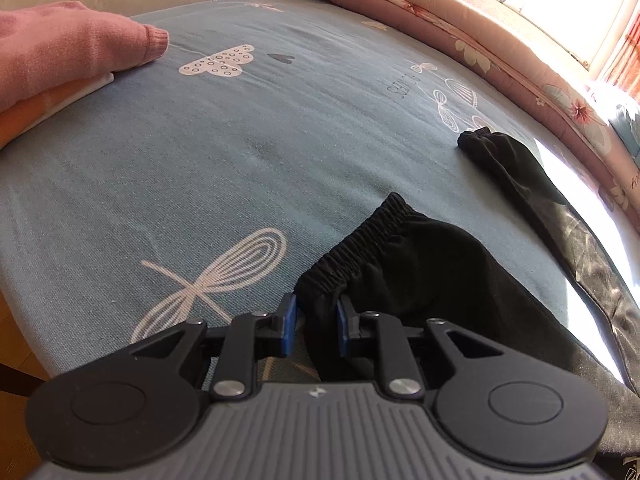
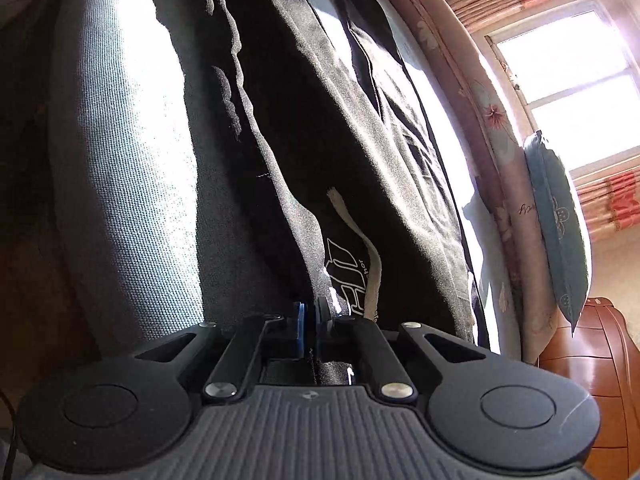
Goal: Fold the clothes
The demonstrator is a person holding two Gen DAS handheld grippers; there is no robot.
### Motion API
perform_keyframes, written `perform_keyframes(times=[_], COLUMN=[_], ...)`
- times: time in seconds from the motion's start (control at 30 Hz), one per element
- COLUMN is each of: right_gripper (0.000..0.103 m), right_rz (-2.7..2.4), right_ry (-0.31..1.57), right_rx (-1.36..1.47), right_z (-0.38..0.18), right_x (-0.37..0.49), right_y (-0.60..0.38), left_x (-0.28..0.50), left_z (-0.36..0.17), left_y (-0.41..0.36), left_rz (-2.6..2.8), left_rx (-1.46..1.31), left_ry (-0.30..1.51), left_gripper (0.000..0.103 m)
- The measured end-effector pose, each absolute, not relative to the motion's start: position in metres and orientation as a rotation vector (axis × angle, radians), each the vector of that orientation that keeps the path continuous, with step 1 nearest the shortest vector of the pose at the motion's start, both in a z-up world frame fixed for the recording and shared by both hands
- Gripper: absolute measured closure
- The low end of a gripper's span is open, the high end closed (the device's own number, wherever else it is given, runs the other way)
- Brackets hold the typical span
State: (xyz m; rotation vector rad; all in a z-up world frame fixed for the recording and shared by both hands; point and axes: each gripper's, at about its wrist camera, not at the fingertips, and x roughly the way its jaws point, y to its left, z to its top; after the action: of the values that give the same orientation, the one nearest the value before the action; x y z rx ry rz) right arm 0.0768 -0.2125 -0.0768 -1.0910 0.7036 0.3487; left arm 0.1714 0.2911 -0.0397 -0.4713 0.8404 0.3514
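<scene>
A bed (image 1: 240,152) covered in a blue sheet (image 1: 132,184) printed with white dragonflies and a cloud carries black trousers (image 1: 420,272), spread with both elastic cuffs pointing up the mattress. A folded pink sweater (image 1: 68,48) rests on other folded clothes (image 1: 48,108) at the far left edge. A folded floral quilt (image 1: 460,28) runs along the window side.

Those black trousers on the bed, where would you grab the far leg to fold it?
At its gathered cuff, the far end of the black trousers. Come from above on the open blue sheet side: the cuff lies flat, and its bunched elastic gives the jaws a thick edge to pinch.
</scene>
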Motion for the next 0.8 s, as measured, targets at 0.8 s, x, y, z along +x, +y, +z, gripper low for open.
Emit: perform_keyframes(times=[0.8], right_gripper=[0.088], right_rz=[0.587], right_ry=[0.797], right_rx=[-0.949], right_z=[-0.030], right_x=[0.035], right_y=[-0.218], left_x=[0.150], left_z=[-0.033], left_y=[0.293], left_rz=[0.231], left_rx=[-0.578], left_ry=[0.808], left_gripper=[0.051])
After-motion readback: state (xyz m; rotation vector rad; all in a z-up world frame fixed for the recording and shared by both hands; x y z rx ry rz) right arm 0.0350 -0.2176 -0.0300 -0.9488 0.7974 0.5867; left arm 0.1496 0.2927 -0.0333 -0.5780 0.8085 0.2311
